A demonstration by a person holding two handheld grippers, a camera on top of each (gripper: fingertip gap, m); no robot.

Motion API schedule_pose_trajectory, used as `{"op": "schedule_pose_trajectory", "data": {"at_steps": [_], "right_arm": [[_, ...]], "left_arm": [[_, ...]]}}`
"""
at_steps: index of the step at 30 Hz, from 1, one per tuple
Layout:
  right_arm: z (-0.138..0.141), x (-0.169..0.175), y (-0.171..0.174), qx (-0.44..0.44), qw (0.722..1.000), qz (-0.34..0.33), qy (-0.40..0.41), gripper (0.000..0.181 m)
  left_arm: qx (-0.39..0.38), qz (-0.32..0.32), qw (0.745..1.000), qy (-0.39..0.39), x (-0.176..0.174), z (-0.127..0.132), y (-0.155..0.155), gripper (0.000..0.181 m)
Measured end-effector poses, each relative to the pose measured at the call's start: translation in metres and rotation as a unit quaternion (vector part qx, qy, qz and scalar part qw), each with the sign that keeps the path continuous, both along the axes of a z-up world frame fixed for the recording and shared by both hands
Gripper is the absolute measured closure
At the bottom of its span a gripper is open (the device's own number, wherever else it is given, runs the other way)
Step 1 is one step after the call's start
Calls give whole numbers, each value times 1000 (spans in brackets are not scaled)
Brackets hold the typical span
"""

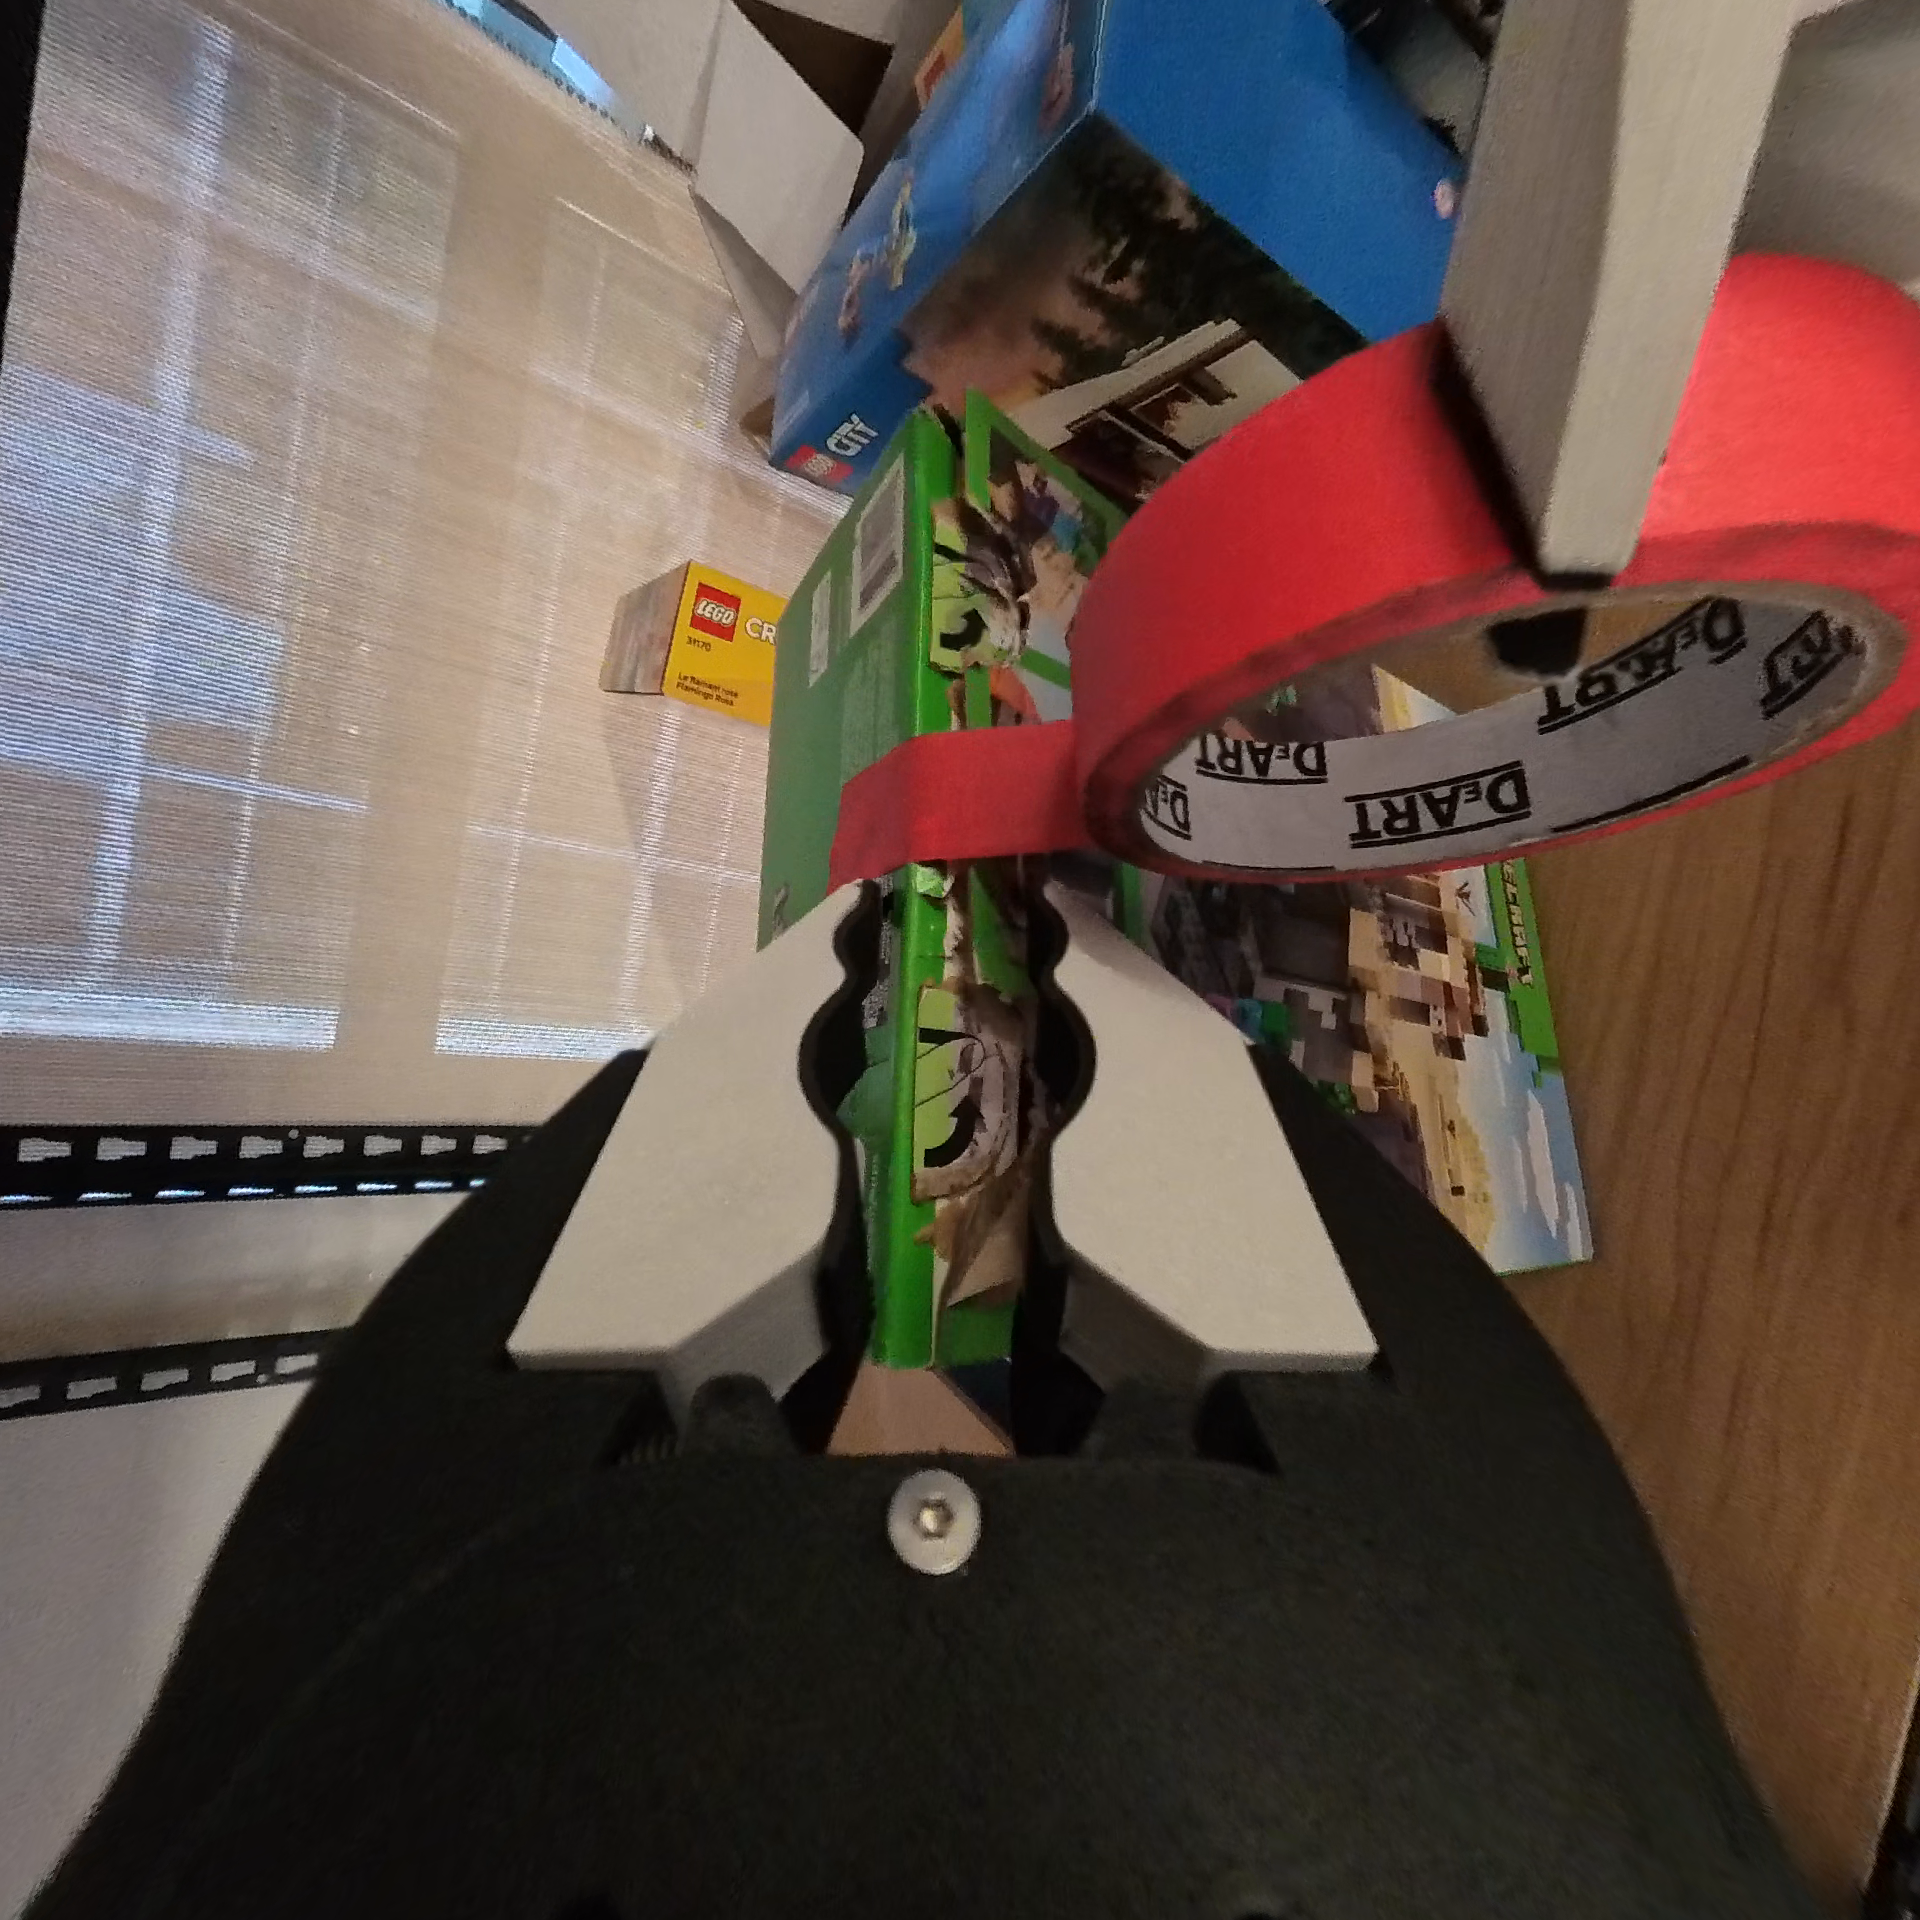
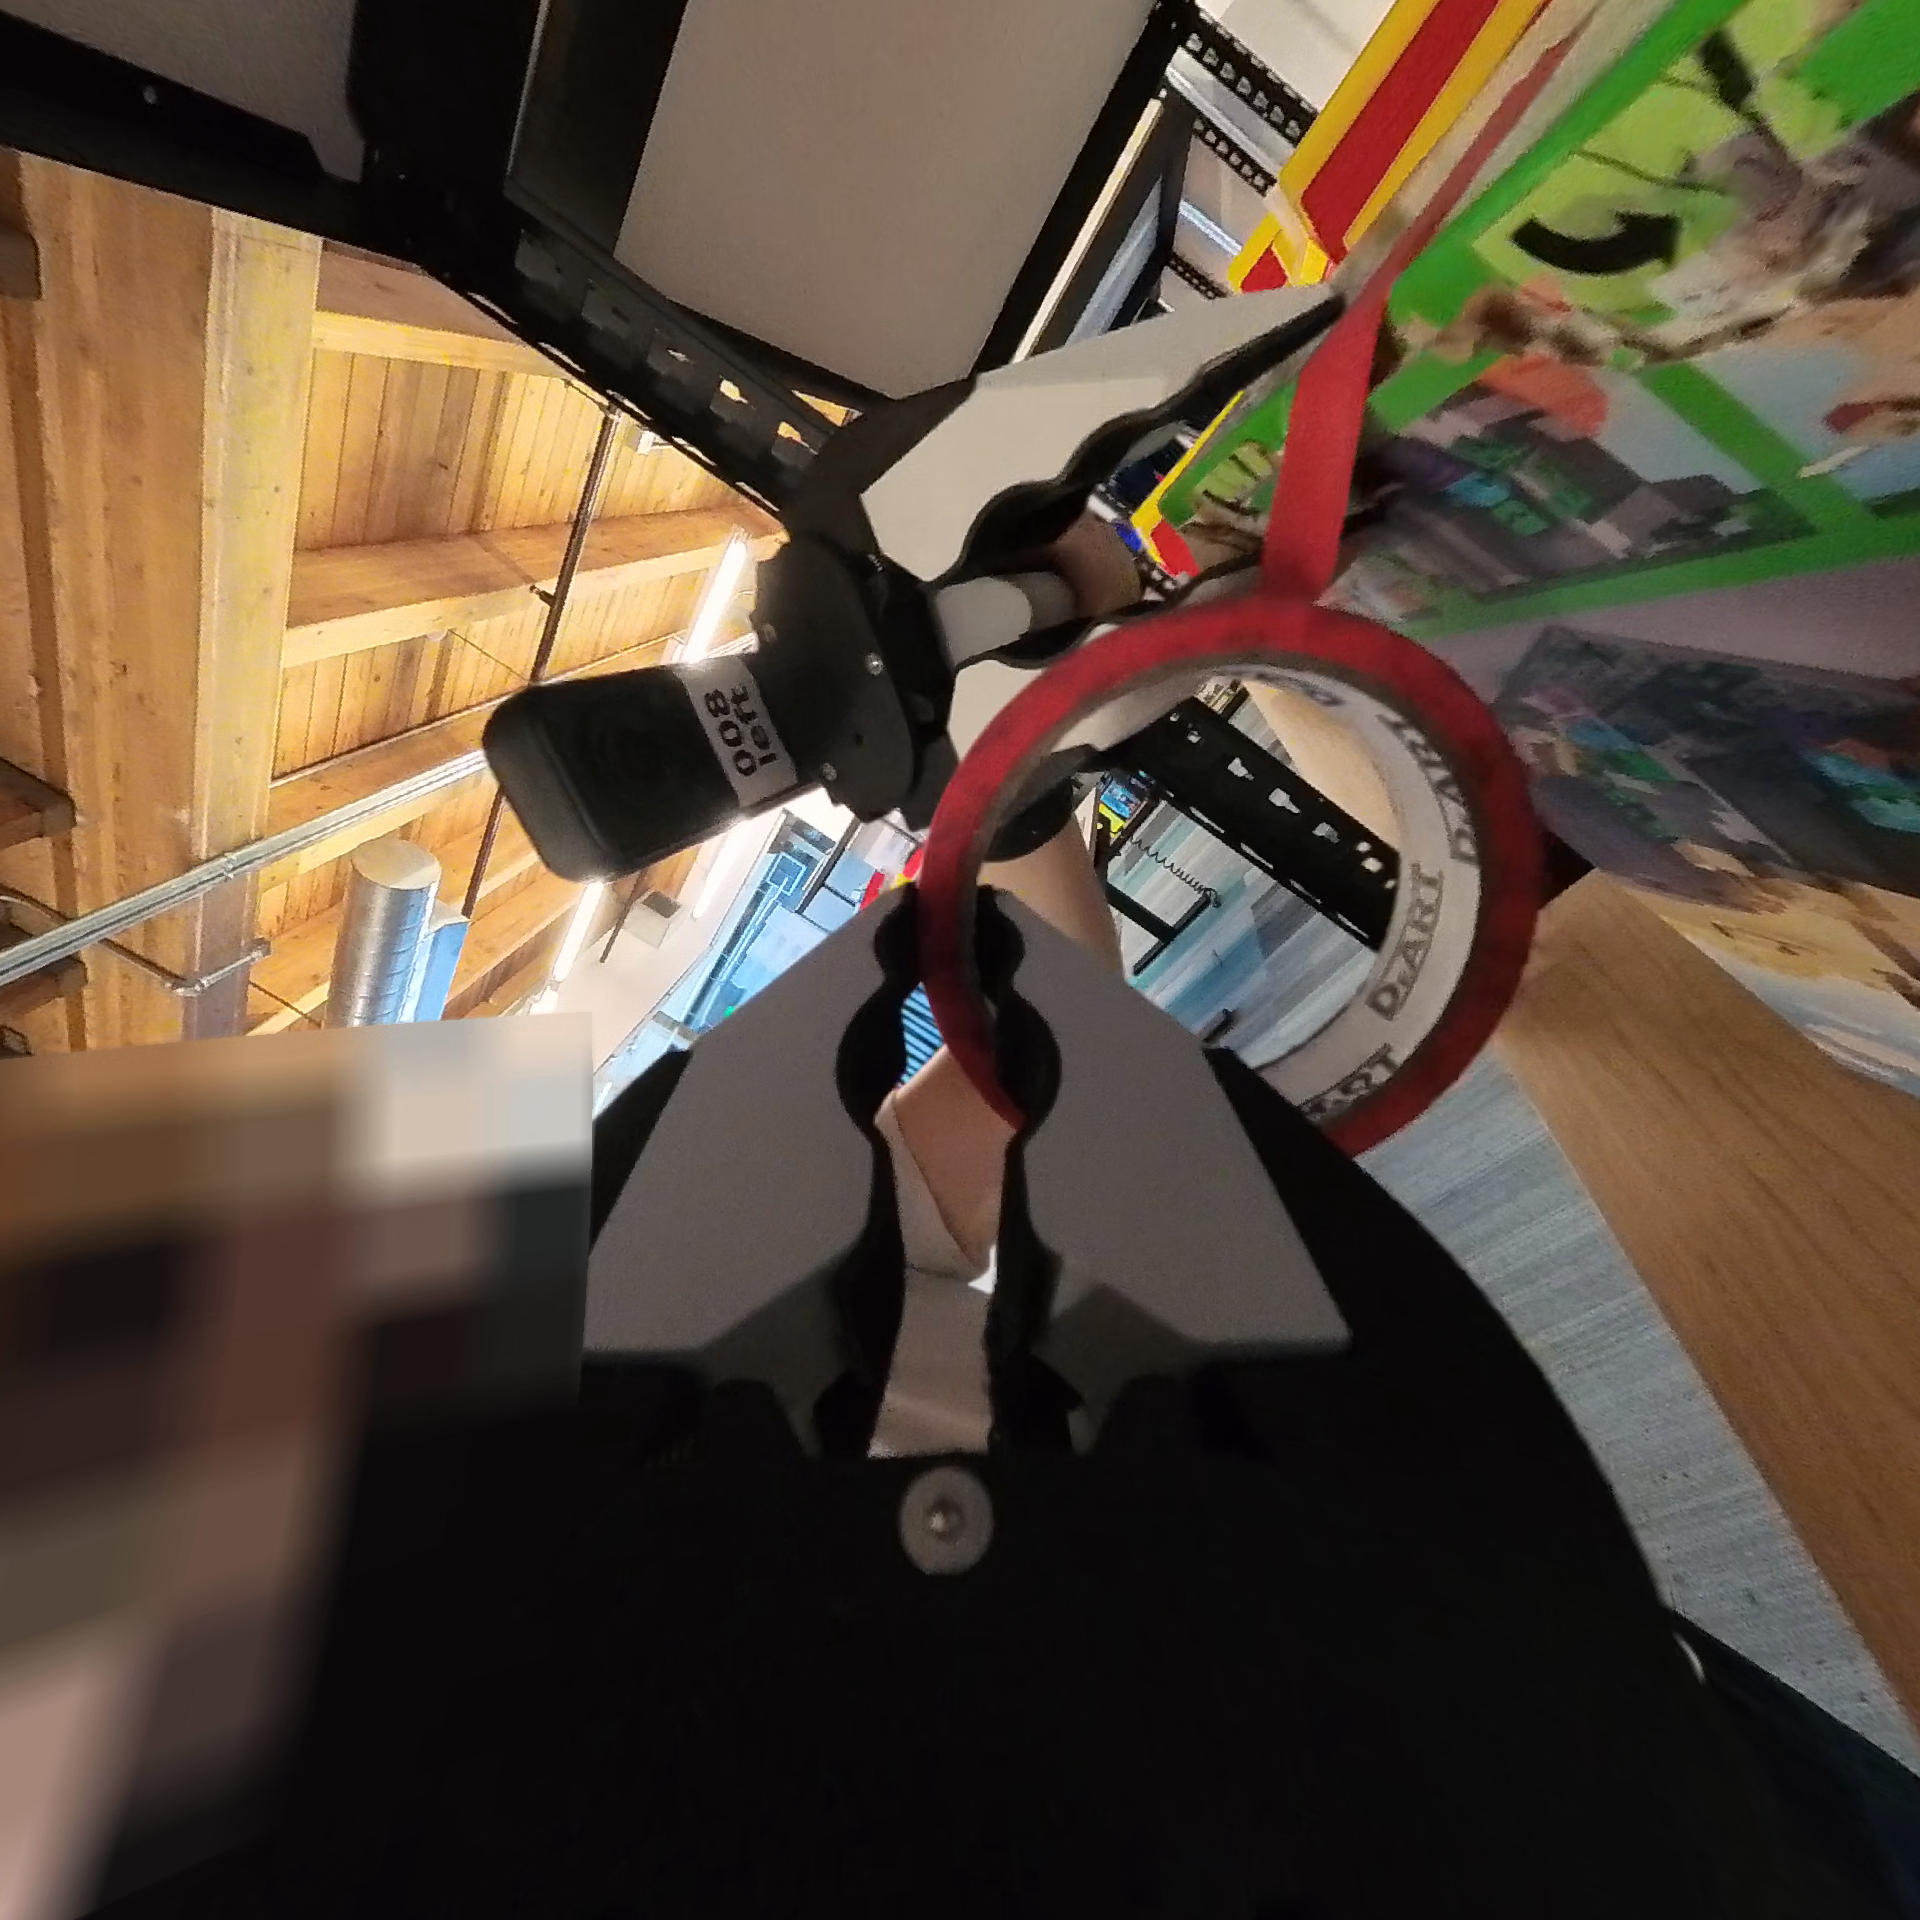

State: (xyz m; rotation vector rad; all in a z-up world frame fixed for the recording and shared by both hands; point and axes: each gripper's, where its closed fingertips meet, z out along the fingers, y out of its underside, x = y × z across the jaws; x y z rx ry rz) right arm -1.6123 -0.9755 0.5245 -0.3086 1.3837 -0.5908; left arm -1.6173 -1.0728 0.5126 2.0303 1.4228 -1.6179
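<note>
Left gripper [image 1: 951,935]: closed on the torn end edge of the green box [image 1: 831,748], lower centre of the left wrist view; jaws stand on either side of the flap and pinch it.
Right gripper [image 2: 961,935]: closed on the rim of the red tape roll [image 2: 1226,883], centre of the right wrist view; one finger passes inside the ring, the other outside.
Tape strip [image 1: 945,800]: a red band runs from the roll across the green box's end edge and wraps onto its plain side, mid-frame in the left wrist view; uncut, joined to the roll.
Green box: stands on edge on the wooden table [image 1: 1745,1143], printed face toward the table side; its end flap is ragged and torn.
Progress, as judged: one strip is laid over the torn flap; the band remains attached to the roll, so separation is outstanding.
Surroundings: blue box [image 1: 1143,208] at upper centre behind the green one; yellow box [image 1: 717,655] at centre left, well apart.
Writing: brand printing shows on the boxes and inside the roll's core, and a white sticker sits on the left gripper's handle; not transcribed.
Masking: a mosaic patch at lower left of the right wrist view.
</note>
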Motion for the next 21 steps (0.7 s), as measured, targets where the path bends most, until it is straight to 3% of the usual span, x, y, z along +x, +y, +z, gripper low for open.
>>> {"op": "schedule_pose_trajectory", "data": {"at_steps": [8, 21], "right_arm": [[-4, 0, 1, -6, 1000, -1, 9, 174], [-28, 3, -7, -13, 999, -16, 25, 172]], "left_arm": [[1, 0, 1000, 25, 1, -2, -5, 166], [-4, -10, 999, 47, 1, -2, -5, 166]]}}
